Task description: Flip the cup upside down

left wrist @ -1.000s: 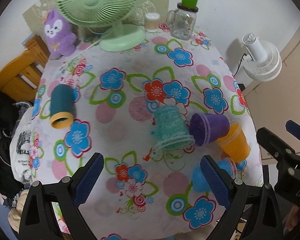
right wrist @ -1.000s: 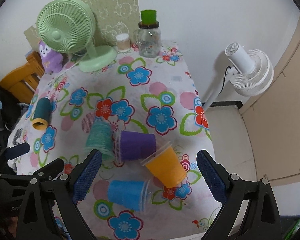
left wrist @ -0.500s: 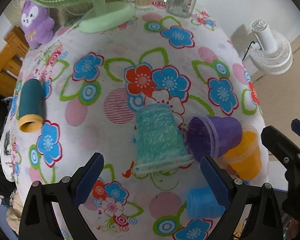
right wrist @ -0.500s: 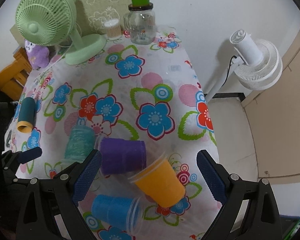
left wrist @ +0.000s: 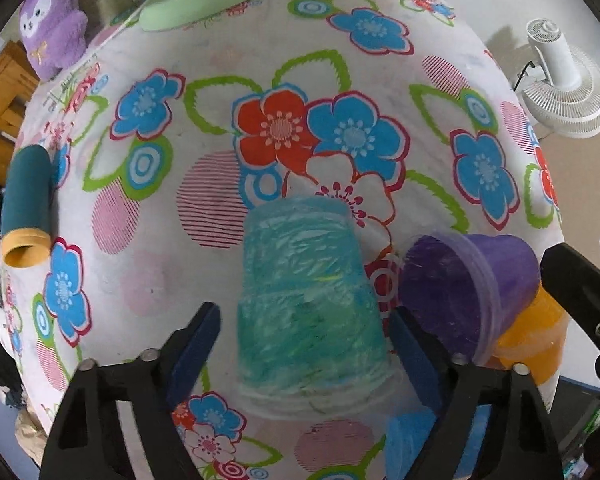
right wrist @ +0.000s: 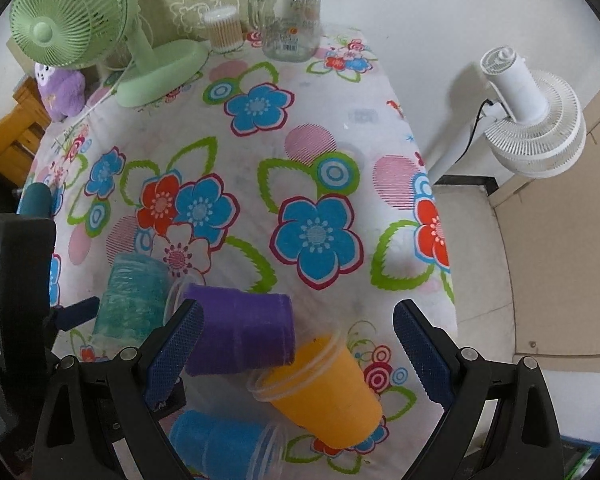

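Lowered since the earlier frame, left gripper (left wrist: 306, 344), jaws apart, straddles the teal cup (left wrist: 308, 304) lying at 12 o'clock; right gripper (right wrist: 296, 344) hangs open.

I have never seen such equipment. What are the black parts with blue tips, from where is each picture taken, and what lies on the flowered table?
A person holds one hand-held gripper in each hand; each carries a camera looking along its two fingers. In the left view, the left hand-held gripper is open around the teal cup lying on its side, not yet squeezing it. In the right view, the right hand-held gripper is open and holds nothing. Below it lie the purple cup, orange cup and blue cup, all on their sides.
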